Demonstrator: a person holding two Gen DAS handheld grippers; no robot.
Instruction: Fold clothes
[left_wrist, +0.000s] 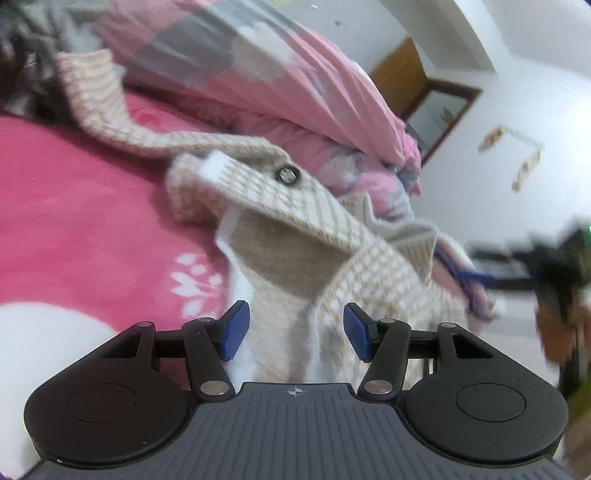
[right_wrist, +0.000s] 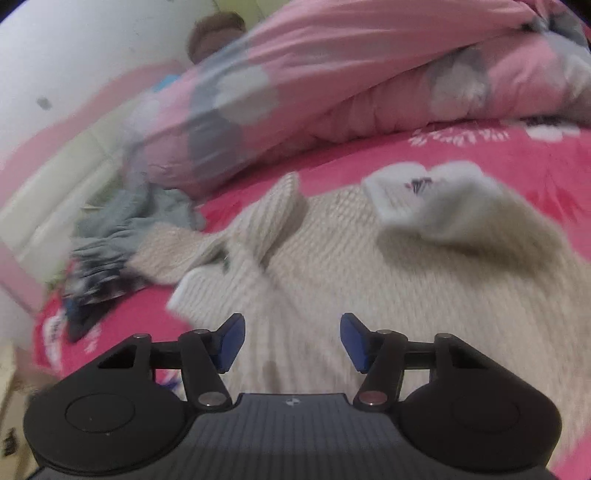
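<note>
A beige-and-white knitted cardigan (left_wrist: 295, 206) lies rumpled on the pink bedspread (left_wrist: 81, 206), a dark round button (left_wrist: 287, 173) showing on its raised flap. My left gripper (left_wrist: 295, 332) is open, blue pads (left_wrist: 234, 332) wide apart, with cardigan fabric lying between and beyond them. In the right wrist view the same cardigan (right_wrist: 388, 266) is spread flatter, its white fleecy collar with a label (right_wrist: 417, 195) at the far side. My right gripper (right_wrist: 292, 341) is open just above the knit, gripping nothing. Both views are motion-blurred.
A bulky pink, grey and white quilt (left_wrist: 258, 74) is heaped along the far side of the bed (right_wrist: 332, 74). Grey and dark clothes (right_wrist: 122, 240) lie bunched at the left edge. White wall and a wooden frame (left_wrist: 424, 96) stand beyond the bed.
</note>
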